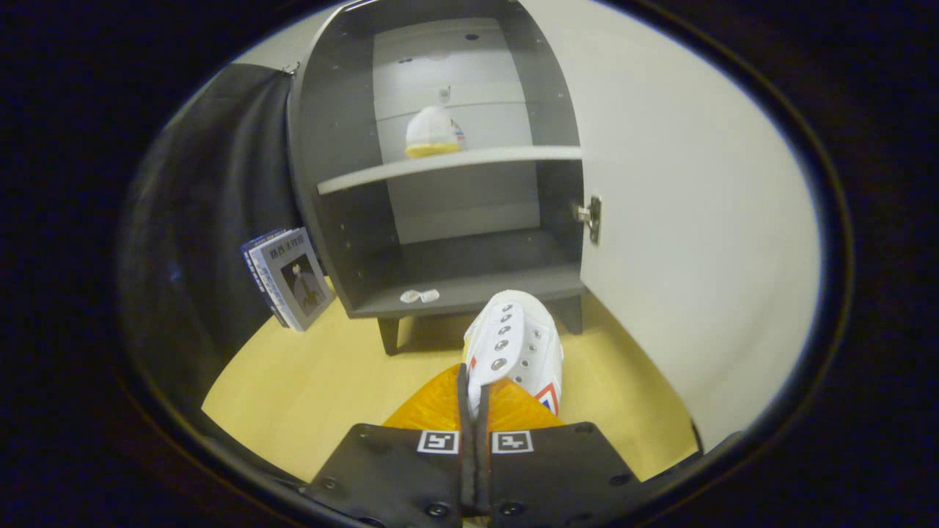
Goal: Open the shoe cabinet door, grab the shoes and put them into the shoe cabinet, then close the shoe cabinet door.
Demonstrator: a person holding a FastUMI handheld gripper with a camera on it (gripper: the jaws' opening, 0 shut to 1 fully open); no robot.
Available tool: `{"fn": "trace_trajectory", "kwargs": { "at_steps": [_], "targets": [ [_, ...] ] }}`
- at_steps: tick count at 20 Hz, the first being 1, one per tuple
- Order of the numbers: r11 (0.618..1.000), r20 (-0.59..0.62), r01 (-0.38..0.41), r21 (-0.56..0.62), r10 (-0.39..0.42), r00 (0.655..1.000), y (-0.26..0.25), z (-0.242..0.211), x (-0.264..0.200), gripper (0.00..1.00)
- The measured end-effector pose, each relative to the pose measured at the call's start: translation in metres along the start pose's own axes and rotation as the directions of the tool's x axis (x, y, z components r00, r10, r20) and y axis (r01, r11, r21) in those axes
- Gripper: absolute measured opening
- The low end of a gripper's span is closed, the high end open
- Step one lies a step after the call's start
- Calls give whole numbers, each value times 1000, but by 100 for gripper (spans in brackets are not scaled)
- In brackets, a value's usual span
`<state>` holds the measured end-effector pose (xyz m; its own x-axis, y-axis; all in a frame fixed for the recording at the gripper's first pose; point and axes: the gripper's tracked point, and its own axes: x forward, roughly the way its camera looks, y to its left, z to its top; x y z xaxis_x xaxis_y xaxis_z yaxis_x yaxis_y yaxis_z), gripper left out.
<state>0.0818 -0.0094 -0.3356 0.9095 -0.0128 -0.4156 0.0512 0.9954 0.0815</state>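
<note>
My gripper point(475, 389) is shut on a white shoe point(517, 345) with metal eyelets and a red and blue mark, pinching its side wall so the toe points ahead. The shoe hangs above the wooden floor, just short of the dark grey shoe cabinet point(330, 183). The cabinet's white door point(697, 220) stands swung wide open to the right, held by a metal hinge point(589, 217). A second white shoe with a yellow sole point(433, 133) rests on the upper shelf point(447, 163). The lower compartment point(477, 268) holds a small white scrap point(419, 296) at its front edge.
Several books point(287, 279) lean against the cabinet's left side on the wooden floor point(323, 381). Black cloth point(213, 205) hangs to the left of the cabinet. The cabinet stands on short dark legs point(389, 335).
</note>
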Motion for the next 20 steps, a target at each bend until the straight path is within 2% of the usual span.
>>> {"fn": "trace_trajectory", "kwargs": {
  "at_steps": [4,7,12,20],
  "targets": [
    [999,75,7,-39,-4,997,11,83,-27,2],
    [995,105,26,-98,-16,994,10,134,-29,2],
    [992,120,26,-121,-12,993,0,196,18,2],
    [977,47,-19,-211,29,998,-10,235,130,2]
  ]
}}
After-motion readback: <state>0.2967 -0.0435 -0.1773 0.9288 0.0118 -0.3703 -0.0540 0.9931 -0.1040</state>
